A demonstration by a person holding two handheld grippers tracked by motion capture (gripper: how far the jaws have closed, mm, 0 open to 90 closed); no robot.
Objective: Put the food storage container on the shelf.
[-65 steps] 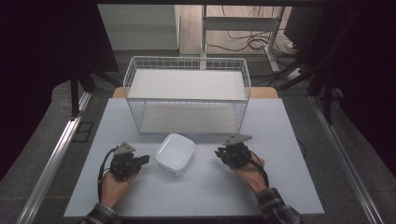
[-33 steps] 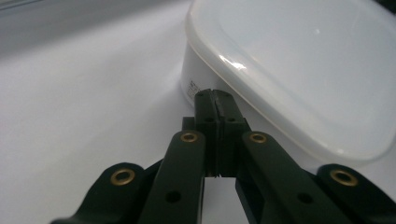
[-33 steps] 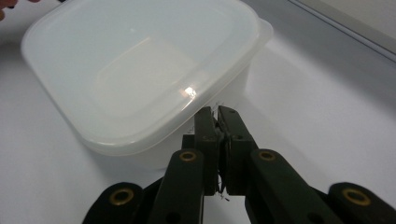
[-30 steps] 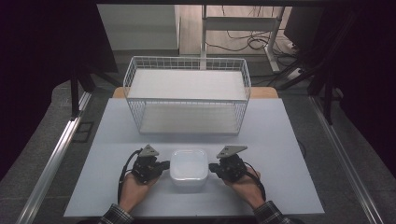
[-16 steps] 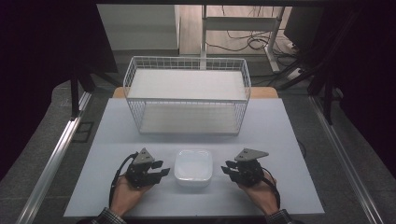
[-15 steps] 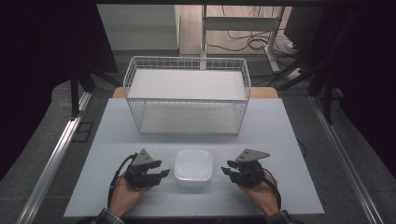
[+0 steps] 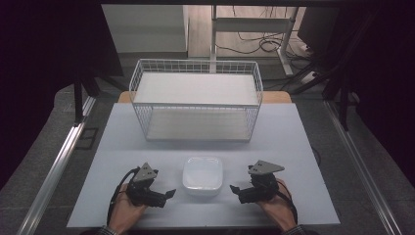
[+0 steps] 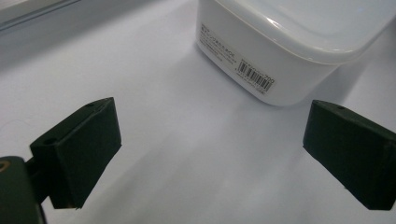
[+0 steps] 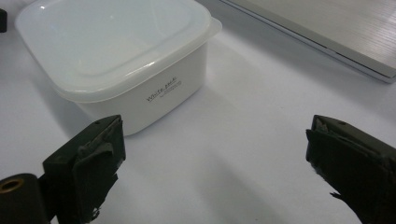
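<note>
A white lidded plastic container sits on the white table near its front edge. It stands with its barcode side in the left gripper view and its printed label side in the right gripper view. My left gripper rests just left of the container, jaws wide apart and empty. My right gripper rests just right of it, also open and empty. Neither touches the container.
A white wire basket with a white shelf board stands at the back of the table. Its base edge lies beyond the container. Metal rails run along both sides of the table.
The container was slid toward the front and set square between the grippers. Both grippers then drew back from its sides and stand apart from it.
</note>
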